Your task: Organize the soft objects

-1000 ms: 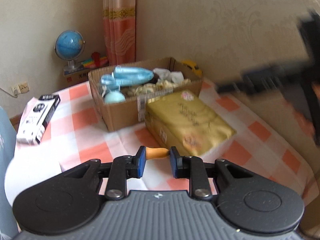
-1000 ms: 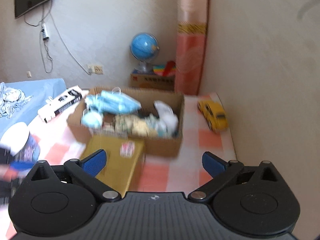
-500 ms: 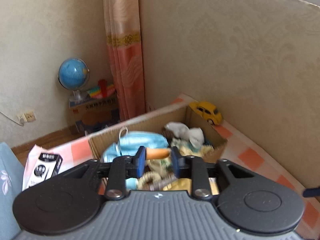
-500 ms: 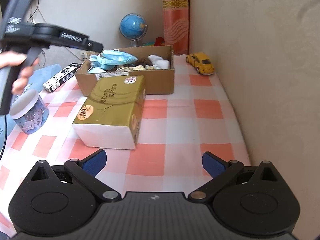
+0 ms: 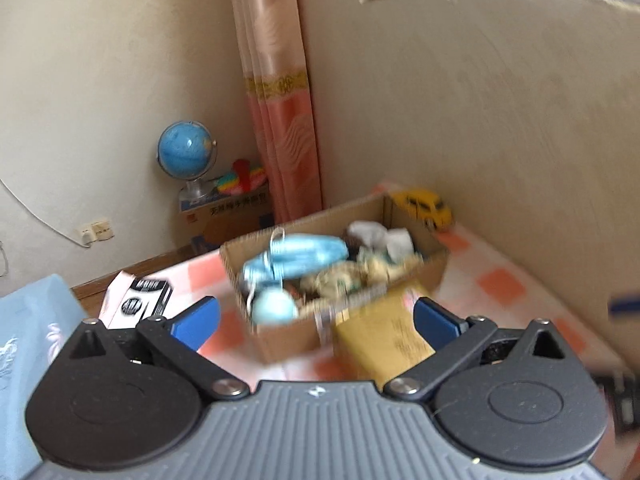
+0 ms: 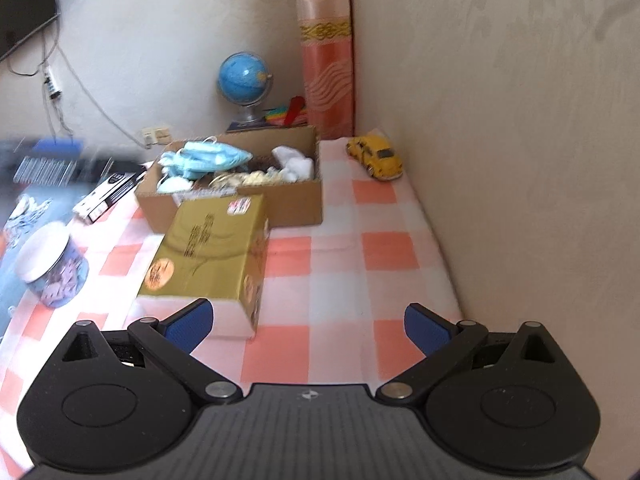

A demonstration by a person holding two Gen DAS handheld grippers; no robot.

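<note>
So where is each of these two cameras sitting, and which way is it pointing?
Left wrist view: mounted on the left gripper, looking forward and down past its wide-open, empty jaws at the cardboard box of soft things; a blurred dark part at the right edge cannot be identified.
Right wrist view: mounted on the right gripper, further back, looking down along the checked tablecloth; its jaws are open too.
Both show: the box, the gold tissue pack, the yellow toy car, the globe and the curtain.

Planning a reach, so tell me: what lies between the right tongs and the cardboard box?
In the right wrist view, the gold tissue pack lies between the open right tongs and the cardboard box, on the checked cloth.
</note>
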